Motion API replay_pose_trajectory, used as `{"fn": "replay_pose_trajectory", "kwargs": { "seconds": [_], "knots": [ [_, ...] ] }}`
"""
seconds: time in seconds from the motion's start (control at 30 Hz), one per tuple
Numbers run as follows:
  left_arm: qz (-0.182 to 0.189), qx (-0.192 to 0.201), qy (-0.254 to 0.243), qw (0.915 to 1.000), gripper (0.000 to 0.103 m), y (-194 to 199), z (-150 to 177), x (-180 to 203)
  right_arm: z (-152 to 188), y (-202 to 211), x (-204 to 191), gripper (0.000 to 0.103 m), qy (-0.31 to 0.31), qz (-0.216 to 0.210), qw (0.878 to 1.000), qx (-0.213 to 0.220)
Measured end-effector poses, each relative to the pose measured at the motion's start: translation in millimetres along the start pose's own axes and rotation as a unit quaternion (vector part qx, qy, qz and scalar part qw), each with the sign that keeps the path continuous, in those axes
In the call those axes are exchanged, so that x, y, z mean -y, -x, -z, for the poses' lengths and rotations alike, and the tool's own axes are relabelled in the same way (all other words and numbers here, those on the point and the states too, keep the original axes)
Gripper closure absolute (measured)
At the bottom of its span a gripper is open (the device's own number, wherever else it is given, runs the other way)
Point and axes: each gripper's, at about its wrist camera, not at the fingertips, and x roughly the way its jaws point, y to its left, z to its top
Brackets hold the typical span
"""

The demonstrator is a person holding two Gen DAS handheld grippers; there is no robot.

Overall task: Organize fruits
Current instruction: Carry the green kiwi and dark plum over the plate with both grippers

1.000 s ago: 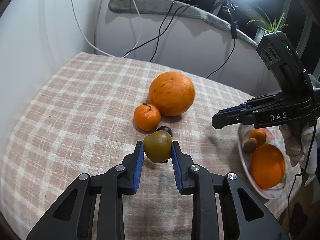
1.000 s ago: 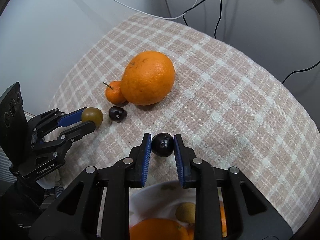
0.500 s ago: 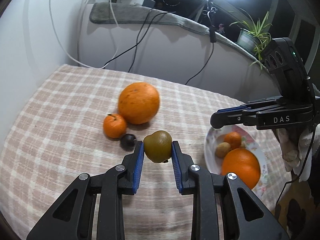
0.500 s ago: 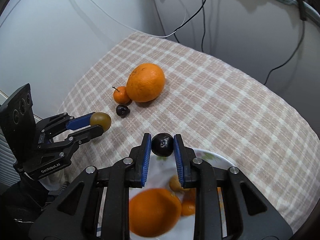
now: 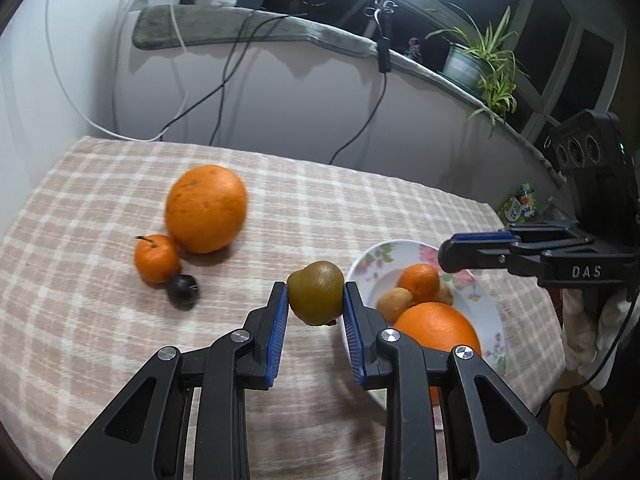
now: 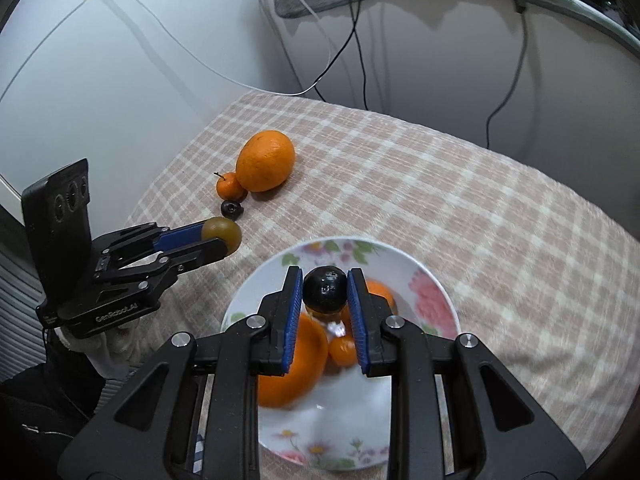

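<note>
Since the earlier frames, both grippers have travelled from the loose fruit toward the plate; the right gripper (image 6: 325, 294), formerly over bare cloth, is now above the plate's interior, and the left gripper (image 5: 316, 298) has closed in on the plate's near rim.

Left gripper: its jaws are clamped on a brownish-green kiwi (image 5: 316, 292), pads pressing on both sides. The kiwi is held clear of the cloth, just beside the rim of the plate (image 5: 368, 256), not over its interior.

Right gripper: its jaws are clamped on 1 dark round plum (image 6: 325, 287), held above the plate, over the fruit already lying there.

Plate contents: 1 large orange (image 5: 436, 328), 1 small mandarin (image 5: 418, 282), and 1 small tan fruit (image 5: 394, 303) beside it. The right wrist view of these is blurred.

Remaining on the checked tablecloth (image 5: 100, 340), well apart from the plate: 1 large orange (image 5: 206, 208), 1 small mandarin with stem (image 5: 157, 258) touching it, and 1 dark plum (image 5: 183, 289) touching the mandarin. These 3 lie in a line.

A gloved hand (image 6: 116, 346) shows beneath the left gripper's body. Cables (image 5: 224, 80) hang down the wall behind the table; a potted plant (image 5: 476, 64) stands on the ledge.
</note>
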Motion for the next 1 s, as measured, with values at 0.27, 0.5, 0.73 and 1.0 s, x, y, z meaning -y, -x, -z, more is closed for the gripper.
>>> {"fn": "replay_pose_trajectory", "kwargs": {
  "seconds": [0.27, 0.5, 0.73, 1.0],
  "knots": [
    [0.013, -0.006, -0.005, 0.9999, 0.077, -8.3, -2.9, 11.9, 30.0, 9.5, 10.4, 0.079, -0.015, 0.002, 1.000, 0.006],
    [0.019, -0.013, -0.011, 0.9997, 0.077, -15.3, -3.9, 22.2, 48.5, 14.9, 9.9, 0.079, -0.014, 0.006, 1.000, 0.006],
    [0.020, -0.018, -0.016, 0.9995, 0.077, -19.0, -5.7, 28.4, 56.8, 11.5, 9.9, 0.079, -0.012, 0.007, 1.000, -0.001],
    [0.020, -0.023, -0.021, 0.9993, 0.077, -21.1, -5.2, 31.1, 62.0, 8.9, 7.6, 0.079, -0.006, 0.006, 1.000, -0.007]
  ]
}}
